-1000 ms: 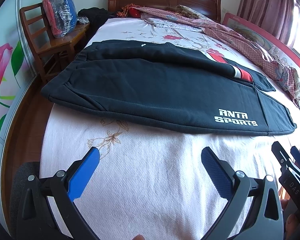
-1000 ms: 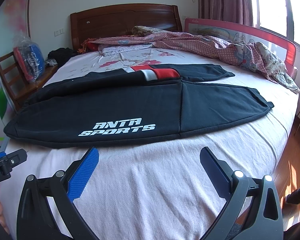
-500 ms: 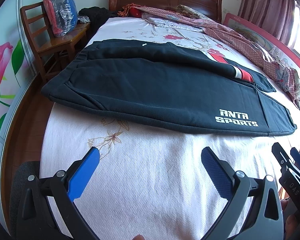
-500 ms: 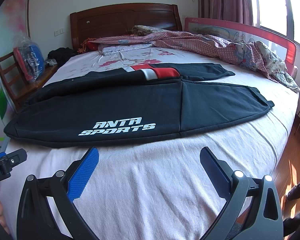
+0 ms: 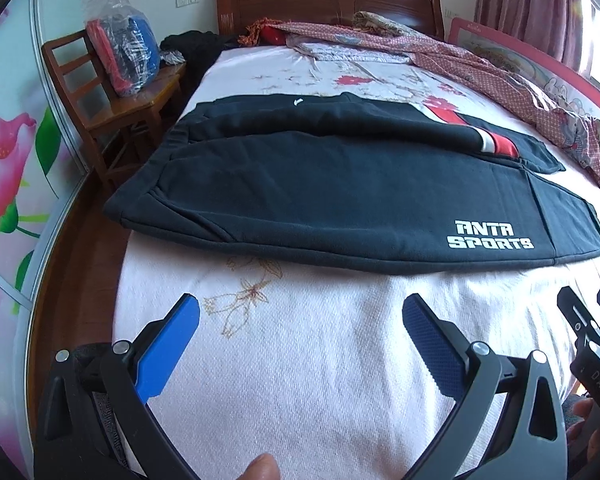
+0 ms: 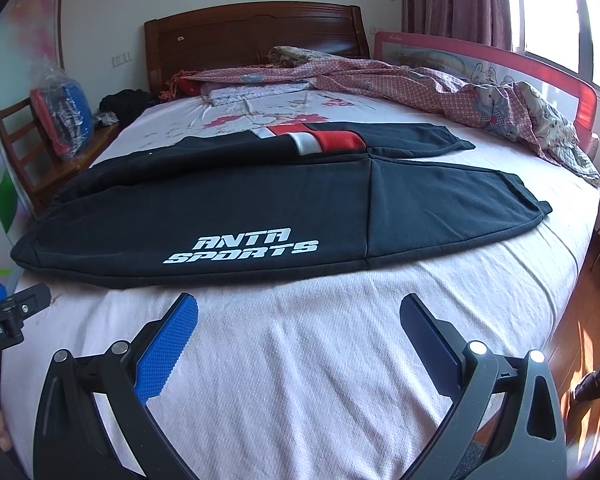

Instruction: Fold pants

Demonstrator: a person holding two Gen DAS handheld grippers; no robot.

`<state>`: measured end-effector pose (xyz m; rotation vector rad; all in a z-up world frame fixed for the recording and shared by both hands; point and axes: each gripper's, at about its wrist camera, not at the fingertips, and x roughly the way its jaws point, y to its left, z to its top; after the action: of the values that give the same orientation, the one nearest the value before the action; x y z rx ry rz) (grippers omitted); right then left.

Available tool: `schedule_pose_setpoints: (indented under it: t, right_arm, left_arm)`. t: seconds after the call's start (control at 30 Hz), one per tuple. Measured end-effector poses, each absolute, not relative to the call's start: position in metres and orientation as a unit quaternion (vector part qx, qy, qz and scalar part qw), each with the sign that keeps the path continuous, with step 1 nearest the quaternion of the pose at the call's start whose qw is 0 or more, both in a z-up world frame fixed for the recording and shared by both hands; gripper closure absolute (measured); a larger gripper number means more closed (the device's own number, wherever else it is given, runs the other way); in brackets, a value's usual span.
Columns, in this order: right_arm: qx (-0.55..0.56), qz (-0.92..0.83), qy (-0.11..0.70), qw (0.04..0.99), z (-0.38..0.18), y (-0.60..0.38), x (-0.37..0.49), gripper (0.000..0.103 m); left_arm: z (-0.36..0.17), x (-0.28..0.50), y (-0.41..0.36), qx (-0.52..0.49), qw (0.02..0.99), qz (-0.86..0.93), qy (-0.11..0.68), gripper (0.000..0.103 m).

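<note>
Black pants (image 5: 340, 192) with a white ANTA SPORTS print and a red and white band lie flat across the pink bed sheet (image 5: 320, 360), waist at the left, leg ends at the right; they also show in the right wrist view (image 6: 260, 208). My left gripper (image 5: 300, 320) is open and empty, above the bare sheet in front of the pants' near edge. My right gripper (image 6: 298, 312) is open and empty, also short of the near edge, below the print. Each gripper's body shows at the edge of the other's view.
A wooden chair (image 5: 112, 108) with a bagged bundle (image 5: 124, 52) stands left of the bed. A patterned quilt (image 6: 440, 80) lies along the far right side by a red bed rail (image 6: 540, 68). The headboard (image 5: 324, 4) is at the back. Wooden floor lies at both sides.
Both grippers stayed open and nearly still. The left wrist view shifted slightly, as if that gripper moved a little right and tilted up. The pants have not moved.
</note>
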<state>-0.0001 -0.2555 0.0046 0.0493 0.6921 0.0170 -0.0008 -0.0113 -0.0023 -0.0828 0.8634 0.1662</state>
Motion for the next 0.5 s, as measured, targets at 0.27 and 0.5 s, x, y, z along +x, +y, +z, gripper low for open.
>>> schedule_pose_setpoints:
  t: [0.27,0.5]
  right_arm:
    - [0.018,0.016,0.344,0.939,0.0048,-0.249,-0.0025,0.003]
    - [0.032,0.022,0.348,0.936,0.0059,-0.2502,-0.0021,0.003]
  left_arm:
    - [0.0059,-0.0071,-0.0125,-0.024,0.915,0.089,0.392,0.002]
    - [0.0082,-0.0059,-0.0138,-0.019,0.917,0.078,0.391,0.002]
